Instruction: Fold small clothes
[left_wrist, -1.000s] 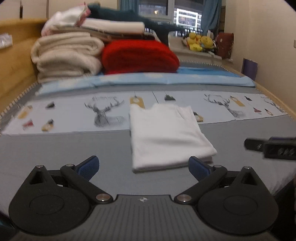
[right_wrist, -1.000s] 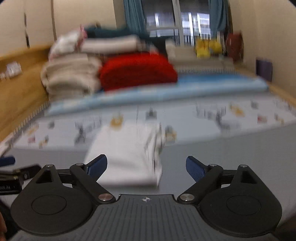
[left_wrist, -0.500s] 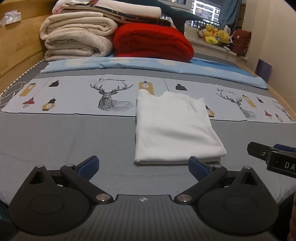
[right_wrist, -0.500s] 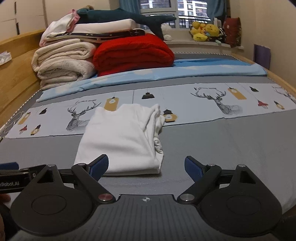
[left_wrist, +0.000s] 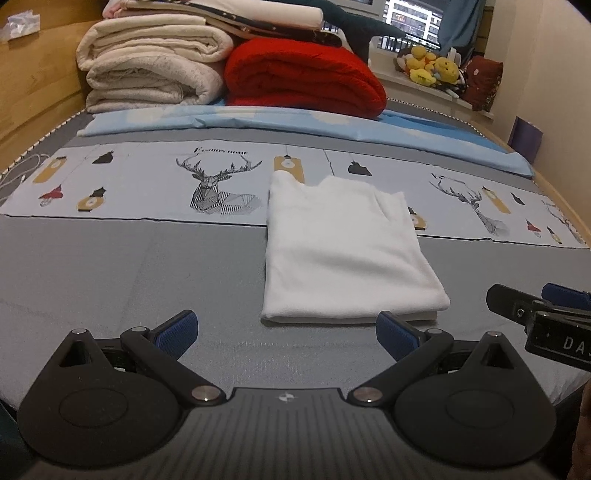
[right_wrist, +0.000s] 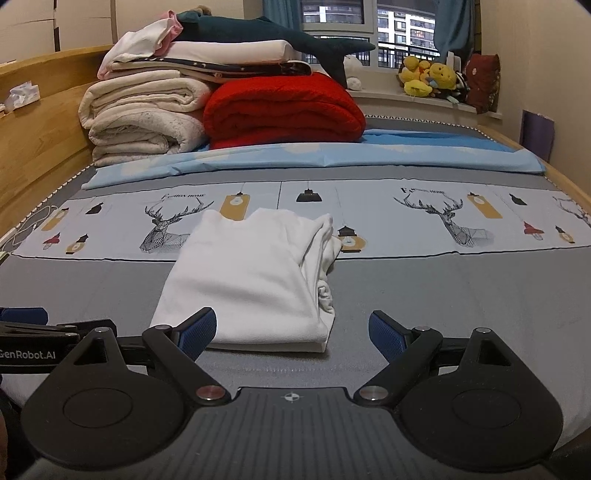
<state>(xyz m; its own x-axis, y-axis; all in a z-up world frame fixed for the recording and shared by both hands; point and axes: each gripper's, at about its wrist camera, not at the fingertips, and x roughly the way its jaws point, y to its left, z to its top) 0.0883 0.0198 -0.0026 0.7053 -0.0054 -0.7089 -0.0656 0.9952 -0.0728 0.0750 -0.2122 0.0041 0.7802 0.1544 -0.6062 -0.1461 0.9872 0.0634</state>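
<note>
A white garment (left_wrist: 343, 251) lies folded in a neat rectangle on the grey bed sheet (left_wrist: 129, 273); it also shows in the right wrist view (right_wrist: 251, 277), with loose layers bunched along its right edge. My left gripper (left_wrist: 286, 332) is open and empty, just short of the garment's near edge. My right gripper (right_wrist: 291, 330) is open and empty, at the garment's near right corner. The right gripper also shows at the right edge of the left wrist view (left_wrist: 543, 314).
A deer-print cloth strip (left_wrist: 147, 184) runs across the bed under the garment's far end. Behind it lie a light blue sheet (right_wrist: 332, 155), a red blanket (right_wrist: 284, 110) and stacked cream blankets (right_wrist: 144, 118). A wooden bed frame (right_wrist: 40, 122) stands at left.
Both grippers have steadied and tilted down slightly toward the bed, so the folded garment sits nearer and sharper in view. The garment has not moved. Both stay open.
</note>
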